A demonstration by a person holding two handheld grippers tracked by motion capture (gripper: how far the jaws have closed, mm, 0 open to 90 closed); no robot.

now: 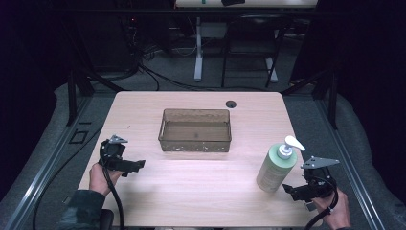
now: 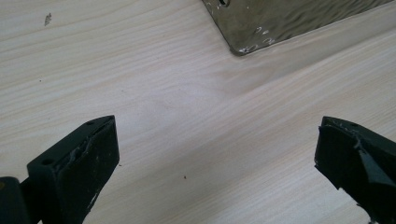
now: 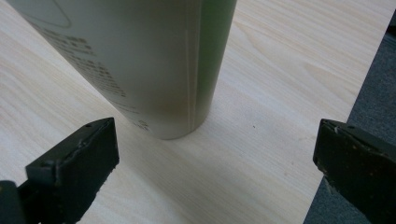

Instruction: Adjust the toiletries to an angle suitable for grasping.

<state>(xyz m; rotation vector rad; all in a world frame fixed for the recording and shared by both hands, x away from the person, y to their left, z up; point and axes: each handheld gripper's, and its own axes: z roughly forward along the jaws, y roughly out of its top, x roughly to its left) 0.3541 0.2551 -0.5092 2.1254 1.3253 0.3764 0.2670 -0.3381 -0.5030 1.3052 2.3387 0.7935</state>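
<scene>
A pale green pump bottle [image 1: 276, 165] with a white pump head stands upright on the wooden table [image 1: 201, 191] at the front right. My right gripper [image 1: 293, 190] is open just right of its base; in the right gripper view the bottle [image 3: 140, 60] rises close ahead of the spread jaws, apart from them. A translucent brown bin [image 1: 195, 129] sits empty at the table's middle. My left gripper [image 1: 135, 166] is open at the front left, held low over bare wood. The bin's corner [image 2: 280, 23] appears at the top of the left gripper view.
A small dark round hole [image 1: 231, 103] marks the tabletop behind the bin. The table's right edge [image 3: 345, 121] lies close to my right gripper, with grey floor beyond. Desk legs and cables stand on the floor behind the table.
</scene>
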